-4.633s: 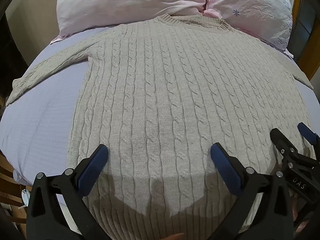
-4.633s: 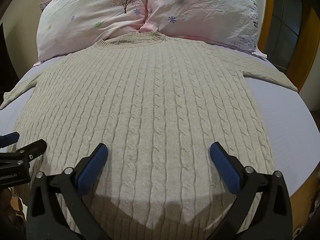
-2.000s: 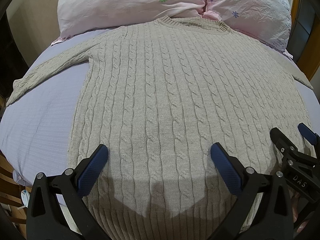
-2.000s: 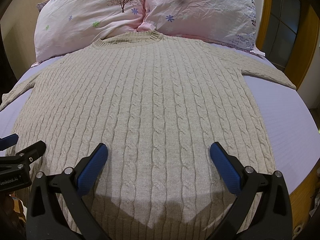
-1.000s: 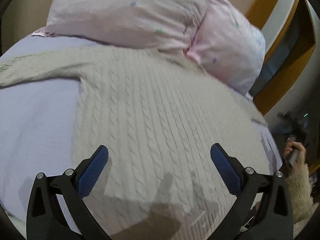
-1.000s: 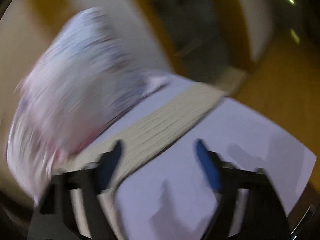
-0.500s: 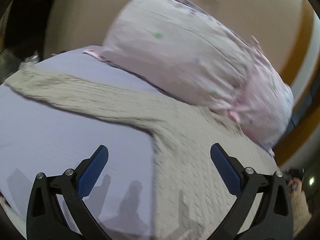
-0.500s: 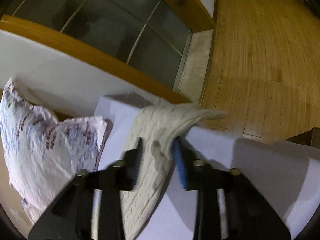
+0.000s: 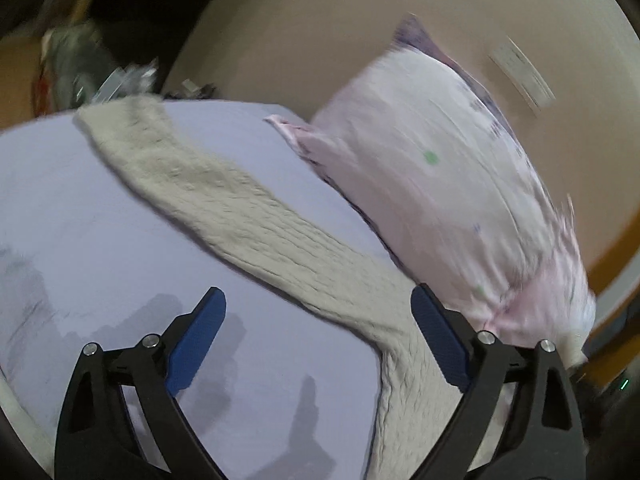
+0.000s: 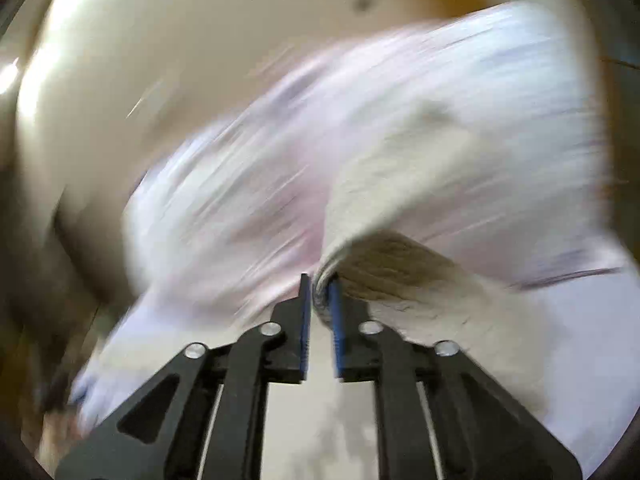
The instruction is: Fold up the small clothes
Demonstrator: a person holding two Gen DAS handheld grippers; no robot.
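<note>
A: Where is the sweater (image 9: 256, 216)?
B: Its sleeve crosses the bed (image 9: 80, 240) at twelve o'clock of the wide-spread left hand-held gripper (image 9: 318, 340).
A: And the right hand-held gripper (image 10: 320, 292)?
B: Raised, pinching a sleeve fold.

Both wrist views look low across the sweater (image 9: 256, 216), sharing pillows (image 9: 432, 184).

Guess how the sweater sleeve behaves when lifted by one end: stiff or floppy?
Probably floppy: the sleeve pinched in the right gripper bends and drapes over itself. The chunky cable knit on the other sleeve suggests some weight, so it likely sags. The textured knit probably won't slip from the pads.
</note>
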